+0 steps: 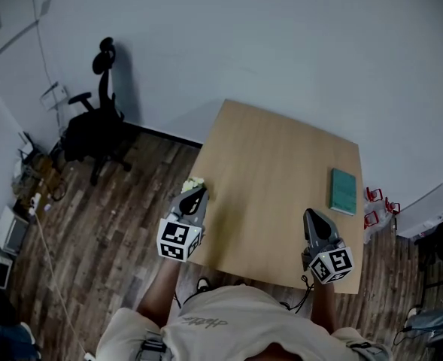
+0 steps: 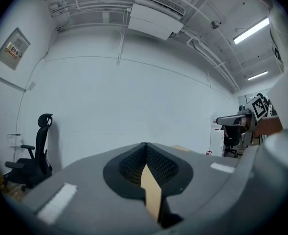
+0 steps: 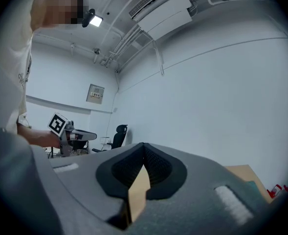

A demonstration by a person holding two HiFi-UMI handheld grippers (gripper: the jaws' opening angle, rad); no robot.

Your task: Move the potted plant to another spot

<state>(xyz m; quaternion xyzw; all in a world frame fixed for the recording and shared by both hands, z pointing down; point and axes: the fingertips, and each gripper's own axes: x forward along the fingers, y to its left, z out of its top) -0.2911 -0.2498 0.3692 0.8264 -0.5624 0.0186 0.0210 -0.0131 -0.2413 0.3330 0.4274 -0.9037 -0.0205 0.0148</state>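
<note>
Plant (image 1: 194, 183): small, pale green, at desk (image 1: 274, 156) left edge, nearer half. Left gripper (image 1: 201, 190) just behind it, jaws pressed together, nothing between them; contact with plant unclear. Right gripper (image 1: 310, 214) over near edge toward right corner, jaws also together, empty. Teal book (image 1: 344, 191) flat by right edge. Chair (image 1: 97, 126) on floor left of desk.

Light tan wood on the tabletop (image 1: 281, 164), teal on the book (image 1: 344, 190) at centre right, black on the office chair (image 1: 97, 130) at upper left, dark streaky brown floor (image 1: 101, 224) planks, black-and-white square markers on the grey left gripper (image 1: 200, 191) and right gripper (image 1: 310, 214).
</note>
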